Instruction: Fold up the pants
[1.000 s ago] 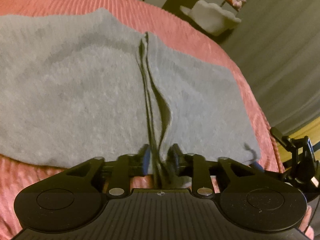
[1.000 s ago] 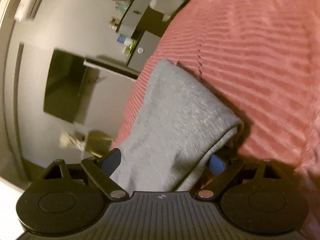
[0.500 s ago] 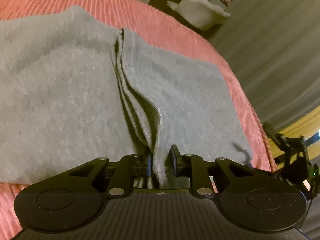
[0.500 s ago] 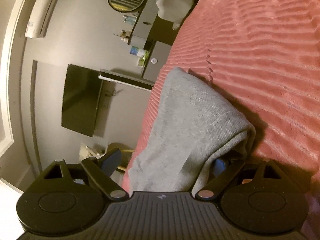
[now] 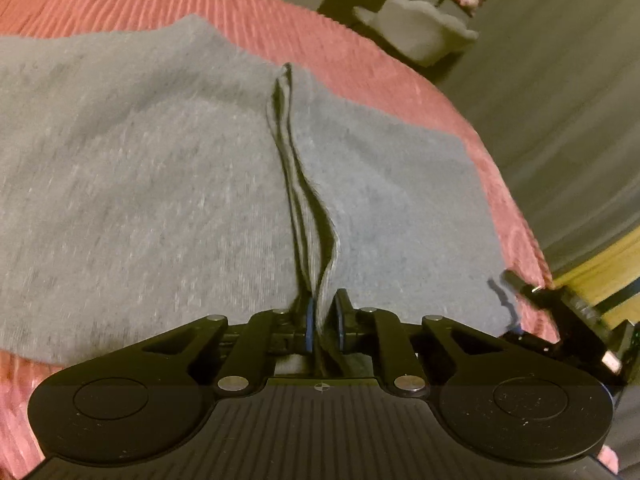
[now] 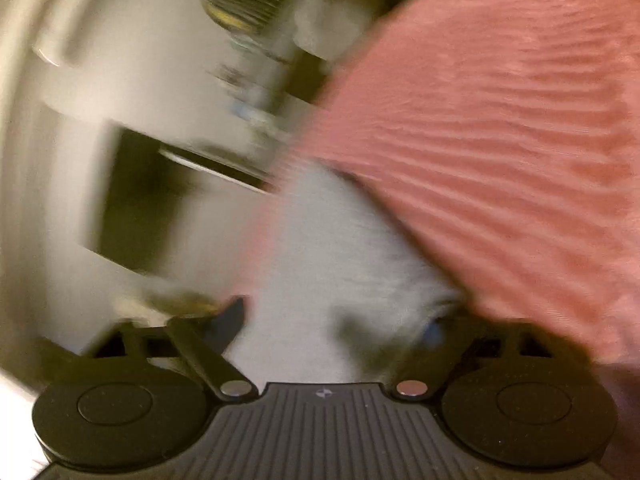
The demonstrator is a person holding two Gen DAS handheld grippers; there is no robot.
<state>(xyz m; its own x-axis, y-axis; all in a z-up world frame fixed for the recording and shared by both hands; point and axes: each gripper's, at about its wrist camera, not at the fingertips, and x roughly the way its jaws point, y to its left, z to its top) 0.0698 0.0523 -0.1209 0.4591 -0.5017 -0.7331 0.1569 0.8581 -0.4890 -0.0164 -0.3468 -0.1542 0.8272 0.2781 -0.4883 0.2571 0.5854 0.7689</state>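
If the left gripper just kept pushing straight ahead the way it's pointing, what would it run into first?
The grey pants. The left gripper is already shut on their raised fold edge and points down along it, so it would likely plough into the cloth, then the pink bedspread beneath.

Quick count: one pair of grey pants point(image 5: 160, 184) spread ahead of the fingers, one pink bedspread point(image 5: 304, 20) under it, two grippers, left point(image 5: 323, 316) and right point(image 6: 336, 320), and one white tub point(image 5: 416, 36) far beyond the fingertips.
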